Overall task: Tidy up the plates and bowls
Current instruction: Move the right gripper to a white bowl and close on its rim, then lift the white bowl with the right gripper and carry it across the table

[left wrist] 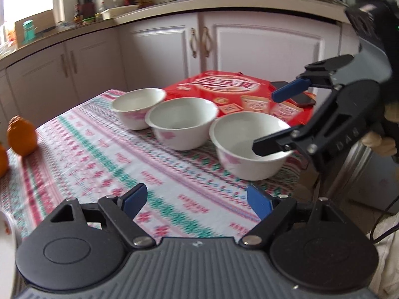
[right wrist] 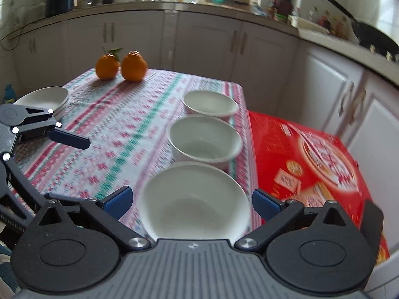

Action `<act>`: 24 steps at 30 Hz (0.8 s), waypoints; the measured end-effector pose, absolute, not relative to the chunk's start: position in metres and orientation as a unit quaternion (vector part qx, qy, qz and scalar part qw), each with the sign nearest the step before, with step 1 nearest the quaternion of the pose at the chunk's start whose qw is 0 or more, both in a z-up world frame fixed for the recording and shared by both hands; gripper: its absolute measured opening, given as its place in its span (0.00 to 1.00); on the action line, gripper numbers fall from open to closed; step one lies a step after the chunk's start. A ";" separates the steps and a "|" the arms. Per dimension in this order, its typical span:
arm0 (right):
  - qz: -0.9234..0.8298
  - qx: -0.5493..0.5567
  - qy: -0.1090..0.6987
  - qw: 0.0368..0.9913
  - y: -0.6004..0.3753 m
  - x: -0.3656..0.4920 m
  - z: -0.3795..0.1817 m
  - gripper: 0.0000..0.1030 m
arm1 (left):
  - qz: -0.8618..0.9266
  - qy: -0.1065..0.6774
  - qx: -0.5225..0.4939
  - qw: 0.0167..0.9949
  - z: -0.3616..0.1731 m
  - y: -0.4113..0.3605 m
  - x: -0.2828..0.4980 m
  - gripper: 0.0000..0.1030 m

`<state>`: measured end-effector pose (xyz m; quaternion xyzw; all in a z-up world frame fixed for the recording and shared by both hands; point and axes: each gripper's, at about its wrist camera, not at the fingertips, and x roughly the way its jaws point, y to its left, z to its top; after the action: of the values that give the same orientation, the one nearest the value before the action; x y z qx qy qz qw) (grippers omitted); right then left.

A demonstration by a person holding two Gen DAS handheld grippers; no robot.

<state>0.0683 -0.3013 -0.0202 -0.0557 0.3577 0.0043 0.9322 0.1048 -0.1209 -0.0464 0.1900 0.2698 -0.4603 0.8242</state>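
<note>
A: Right wrist view puts the right claw (right wrist: 192, 203) straddling the nearest bowl (right wrist: 193, 201), its 2 blue pads spread wide to either side of the rim and not pressing on it. Released, then, with nothing gripped.

B: And the left claw (left wrist: 197, 200)?

A: Also spread apart, hanging over bare patterned cloth on the tabletop (left wrist: 99, 164), nothing between its pads.

B: Where do the bowls sit?

A: 3 white bowls in a row along the cloth's edge, next to the red box (right wrist: 311, 154). Nearest one, then the middle bowl (right wrist: 204, 140), then the far bowl (right wrist: 210, 103). They look almost touching, but I can't say for sure. A stack of plates (right wrist: 45, 98) sits well apart at the other side, near 2 oranges (right wrist: 121, 66).

B: Anything in the bowls?

A: All 3 look empty and clean. The plate on top of the stack looks bare too.

B: So how should the pick go?

A: I'd judge nesting the bowls is the step. Pinch 1 wall of the nearest bowl, 1 pad inside and 1 outside, rather than spanning the rim. Lift straight up, since the bowl stands close to the cloth's edge and a sideways drag could tip it off or knock its neighbour.
</note>
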 end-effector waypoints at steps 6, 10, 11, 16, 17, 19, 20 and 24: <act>0.009 0.007 0.368 0.930 -0.328 0.071 -0.029 1.00 | -0.491 0.270 0.182 0.808 -0.055 -0.144 0.096 0.85; 0.014 0.023 0.376 0.926 -0.338 0.077 -0.035 1.00 | -0.499 0.264 0.184 0.805 -0.059 -0.159 0.093 0.85; 0.015 0.025 0.378 0.925 -0.339 0.078 -0.037 0.99 | -0.500 0.267 0.180 0.804 -0.060 -0.162 0.094 0.84; 0.025 0.046 0.384 0.922 -0.350 0.081 -0.040 0.97 | -0.513 0.270 0.171 0.796 -0.064 -0.173 0.095 0.83; 0.027 0.050 0.385 0.921 -0.353 0.082 -0.040 0.96 | -0.515 0.273 0.169 0.795 -0.065 -0.174 0.096 0.82; 0.030 0.058 0.390 0.918 -0.357 0.084 -0.041 0.93 | -0.514 0.274 0.166 0.795 -0.067 -0.176 0.097 0.82; 0.034 0.061 0.392 0.917 -0.358 0.085 -0.041 0.91 | -0.515 0.274 0.166 0.795 -0.068 -0.177 0.097 0.81; 0.046 0.068 0.401 0.912 -0.358 0.089 -0.044 0.85 | -0.517 0.273 0.159 0.796 -0.067 -0.178 0.098 0.81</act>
<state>0.0887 -0.3584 -0.0444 0.0682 0.4008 0.0462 0.9124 0.0979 -0.1779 -0.0673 0.1592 0.2732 -0.5166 0.7957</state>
